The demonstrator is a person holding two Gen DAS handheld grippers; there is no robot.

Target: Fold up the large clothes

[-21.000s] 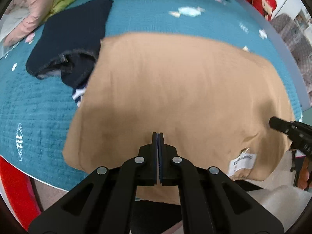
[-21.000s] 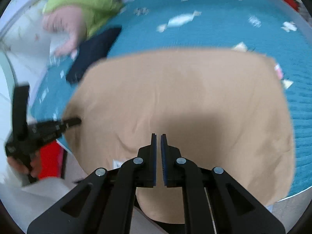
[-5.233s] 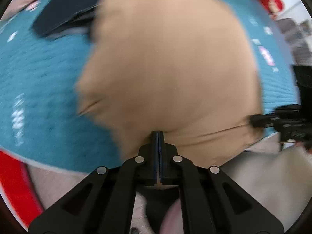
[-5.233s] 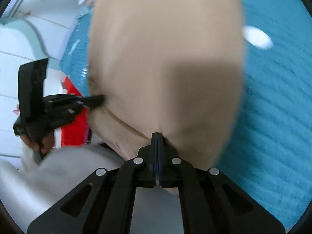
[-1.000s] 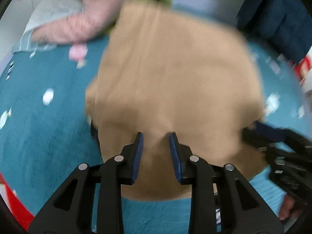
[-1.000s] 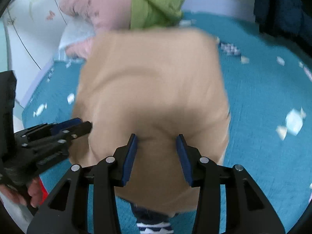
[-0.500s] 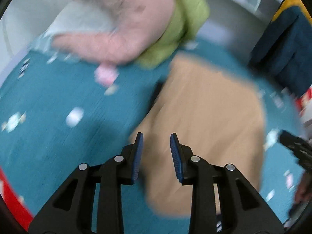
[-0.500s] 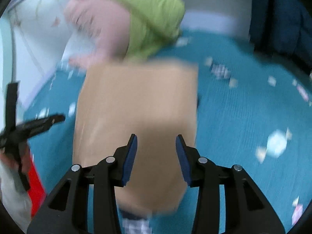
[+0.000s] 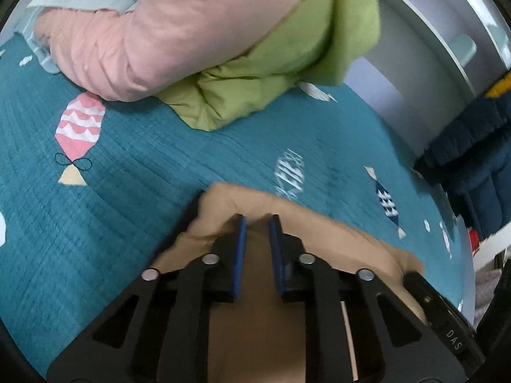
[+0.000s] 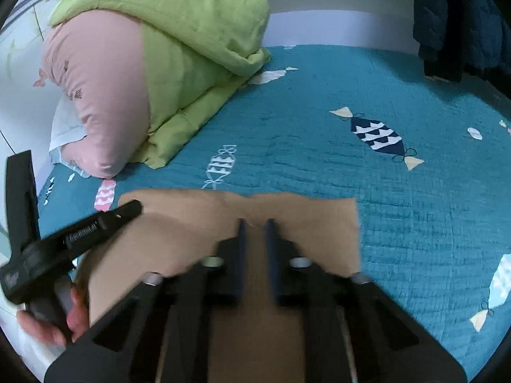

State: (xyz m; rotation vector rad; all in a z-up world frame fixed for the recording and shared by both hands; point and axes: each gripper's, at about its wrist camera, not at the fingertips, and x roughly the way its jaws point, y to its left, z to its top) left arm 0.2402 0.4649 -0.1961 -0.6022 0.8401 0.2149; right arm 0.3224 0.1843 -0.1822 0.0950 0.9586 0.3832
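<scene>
Tan garment (image 9: 322,239) lies folded flat on the teal bedspread (image 9: 127,175), well short of the pink quilt (image 9: 153,32) and green quilt (image 9: 274,63) heaped at the head. Both claws point down at its far edge. Left claw (image 9: 257,223): jaws closing, a raised fold of the edge between them, pads not yet pressing. Right claw (image 10: 254,226): blurred, jaws a narrow gap apart over a small ridge of the same edge, nothing clamped that I can see. Judged step: taking hold of the far edge for another fold. Next move calls for both claws to pinch every layer at once, then lift evenly so the stack does not slide apart. Near half of the garment is cut off below both claws; layer count unreadable. The hand (image 10: 54,316) on the left claw's handle is only partly in view.
</scene>
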